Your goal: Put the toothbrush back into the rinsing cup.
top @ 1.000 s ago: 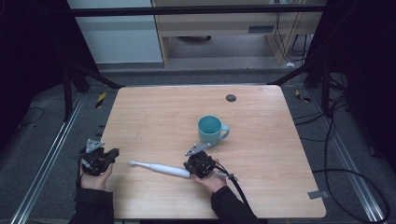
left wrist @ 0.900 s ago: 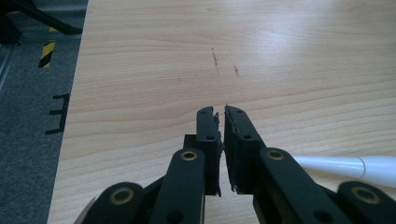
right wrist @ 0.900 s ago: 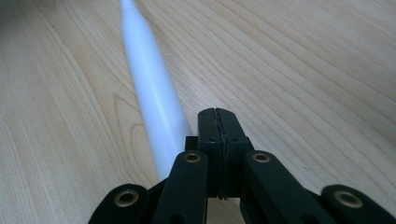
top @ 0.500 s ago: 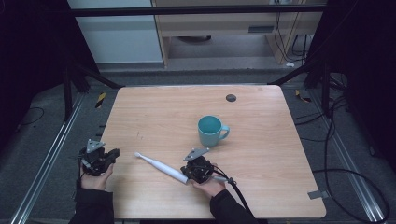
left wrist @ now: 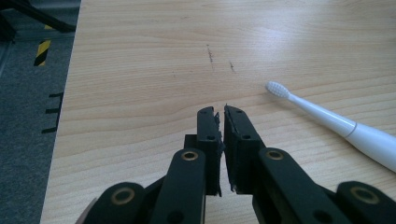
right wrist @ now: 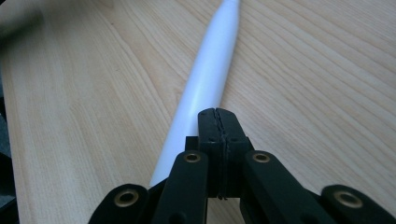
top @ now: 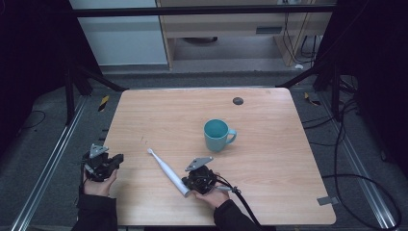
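— Where's the toothbrush (top: 166,171)?

— Lying flat on the table (top: 269,144), bristles toward the far left. My right gripper (right wrist: 218,114) sits clenched and empty right over its handle end.

— And your left?

— Left gripper (left wrist: 220,112) clenched too, nothing in it — at the table's left edge, brush head off to its right.

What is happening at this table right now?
A person holds a two-jaw gripper in each hand at a wooden table. The right gripper, jaws shut with nothing between them, is against the handle end of a white electric toothbrush lying flat. The left gripper sits shut at the table's left edge. A teal mug stands upright beyond the toothbrush.
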### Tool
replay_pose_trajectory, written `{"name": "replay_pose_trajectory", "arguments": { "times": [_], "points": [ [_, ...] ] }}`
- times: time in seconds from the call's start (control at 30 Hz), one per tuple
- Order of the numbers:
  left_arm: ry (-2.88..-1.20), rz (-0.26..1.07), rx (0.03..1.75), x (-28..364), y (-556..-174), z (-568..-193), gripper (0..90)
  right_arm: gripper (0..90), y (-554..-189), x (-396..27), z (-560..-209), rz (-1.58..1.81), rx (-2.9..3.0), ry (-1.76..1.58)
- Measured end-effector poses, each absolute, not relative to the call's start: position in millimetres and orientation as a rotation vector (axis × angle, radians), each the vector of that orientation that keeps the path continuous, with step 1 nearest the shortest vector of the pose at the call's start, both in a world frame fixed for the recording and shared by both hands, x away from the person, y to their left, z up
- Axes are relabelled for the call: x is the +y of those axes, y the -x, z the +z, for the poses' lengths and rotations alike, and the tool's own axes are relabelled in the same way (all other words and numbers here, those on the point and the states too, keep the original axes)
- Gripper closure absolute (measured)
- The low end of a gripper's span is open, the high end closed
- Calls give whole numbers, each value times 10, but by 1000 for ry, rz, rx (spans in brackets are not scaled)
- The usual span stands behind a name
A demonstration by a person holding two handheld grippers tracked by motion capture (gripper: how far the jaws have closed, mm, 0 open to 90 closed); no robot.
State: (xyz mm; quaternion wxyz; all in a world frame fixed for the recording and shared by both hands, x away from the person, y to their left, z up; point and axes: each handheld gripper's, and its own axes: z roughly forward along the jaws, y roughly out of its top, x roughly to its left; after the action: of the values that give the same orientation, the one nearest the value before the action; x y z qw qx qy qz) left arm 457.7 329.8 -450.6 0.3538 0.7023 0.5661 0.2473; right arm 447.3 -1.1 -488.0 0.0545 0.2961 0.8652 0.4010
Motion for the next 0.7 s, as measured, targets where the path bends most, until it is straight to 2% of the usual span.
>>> {"name": "replay_pose_trajectory", "arguments": {
  "times": [0.7],
  "points": [
    [-1813,633,1461,3307,-4573,-4500,845,898,-4392,296,-4912,1266,2673,-849]
  ]
}}
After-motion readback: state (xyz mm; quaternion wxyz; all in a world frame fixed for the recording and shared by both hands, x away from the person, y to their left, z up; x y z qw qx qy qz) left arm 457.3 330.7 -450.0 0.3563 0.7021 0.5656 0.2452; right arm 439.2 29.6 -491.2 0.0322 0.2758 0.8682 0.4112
